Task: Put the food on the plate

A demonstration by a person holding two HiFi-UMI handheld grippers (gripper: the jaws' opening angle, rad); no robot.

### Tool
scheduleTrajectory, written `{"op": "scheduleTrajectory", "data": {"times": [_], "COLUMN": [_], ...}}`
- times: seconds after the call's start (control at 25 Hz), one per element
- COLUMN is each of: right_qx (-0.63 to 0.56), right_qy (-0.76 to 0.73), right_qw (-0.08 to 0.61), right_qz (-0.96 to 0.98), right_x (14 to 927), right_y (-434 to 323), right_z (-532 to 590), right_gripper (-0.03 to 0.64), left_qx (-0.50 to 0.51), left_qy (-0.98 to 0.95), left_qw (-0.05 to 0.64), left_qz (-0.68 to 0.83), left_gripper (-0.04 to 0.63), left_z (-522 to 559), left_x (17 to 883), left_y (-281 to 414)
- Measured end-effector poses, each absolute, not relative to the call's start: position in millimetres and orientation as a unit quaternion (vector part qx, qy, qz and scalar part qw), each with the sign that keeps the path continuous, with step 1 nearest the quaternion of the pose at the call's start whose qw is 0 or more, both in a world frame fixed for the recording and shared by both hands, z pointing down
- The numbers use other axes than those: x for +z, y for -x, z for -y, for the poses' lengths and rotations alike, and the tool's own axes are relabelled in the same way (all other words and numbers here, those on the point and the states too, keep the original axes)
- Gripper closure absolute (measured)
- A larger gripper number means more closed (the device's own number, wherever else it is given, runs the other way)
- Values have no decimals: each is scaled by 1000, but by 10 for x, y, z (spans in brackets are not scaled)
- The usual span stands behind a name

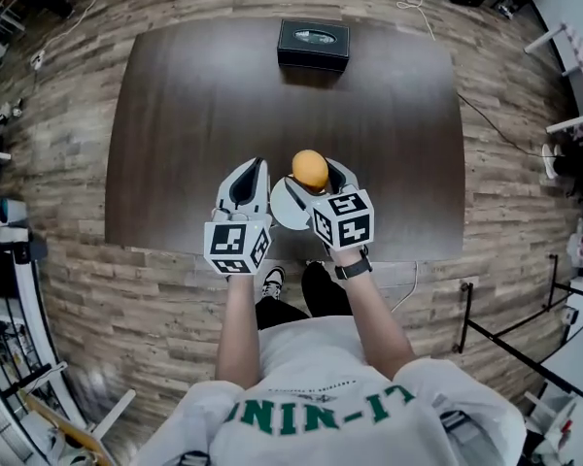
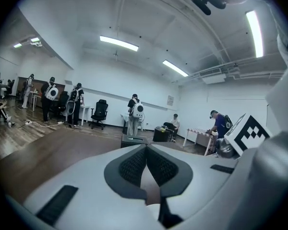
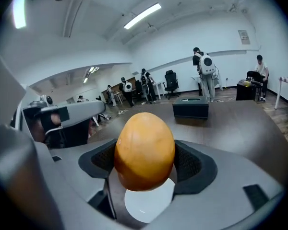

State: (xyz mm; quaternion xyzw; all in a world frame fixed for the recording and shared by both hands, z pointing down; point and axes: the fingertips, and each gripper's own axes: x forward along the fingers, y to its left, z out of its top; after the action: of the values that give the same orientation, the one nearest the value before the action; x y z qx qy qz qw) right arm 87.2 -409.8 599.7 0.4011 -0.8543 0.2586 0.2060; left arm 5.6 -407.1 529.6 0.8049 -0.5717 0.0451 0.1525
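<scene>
Dark table (image 1: 223, 115) bears white plate (image 1: 282, 208) and black box (image 1: 313, 45) over plank floor (image 1: 97, 289).

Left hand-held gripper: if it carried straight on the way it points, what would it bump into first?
Probably the table, since the left hand-held gripper tilts slightly down. If it cleared that, the black box near the far edge lies almost dead ahead; depth is unclear.

Dark table (image 1: 175, 115): smooth, matt, wood-look top. Floor (image 1: 126, 289): pale, rough-grained planks. The orange food (image 3: 144, 147) shows smooth skin with a soft sheen. White plate (image 3: 149, 205), smooth. Left gripper (image 2: 146, 147): matt grey plastic, with dark textured pads (image 2: 132, 166). Black box (image 1: 313, 43) at the table's far edge, glossy lid.
</scene>
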Motion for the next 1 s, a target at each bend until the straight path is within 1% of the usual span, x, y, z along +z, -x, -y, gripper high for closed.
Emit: {"op": "scheduleTrajectory", "data": {"times": [0.24,0.48,0.8,1.0], "right_qx": [291,337,279,288], "right_qy": [-384,-353,-356,-354], "right_qw": [257,280,363,365], "right_qz": [838,827,814,811], "right_x": [6702,7233,7633,7775], "right_y": [-890,-767,-806,-754], "right_z": [3969,3736,3618,3612], "right_gripper": [255,254,253,253], "left_qx": [66,80,100,104], "left_qy": [-794,-782,-771,-769], "left_qw": [181,209,225,229], "left_qz": [577,581,587,588], "left_gripper": [581,581,581,581], "left_z": [4041,3940,3833,3768], "left_x": [5688,6003,6242,6278], "left_y": [-47,30,53,81]}}
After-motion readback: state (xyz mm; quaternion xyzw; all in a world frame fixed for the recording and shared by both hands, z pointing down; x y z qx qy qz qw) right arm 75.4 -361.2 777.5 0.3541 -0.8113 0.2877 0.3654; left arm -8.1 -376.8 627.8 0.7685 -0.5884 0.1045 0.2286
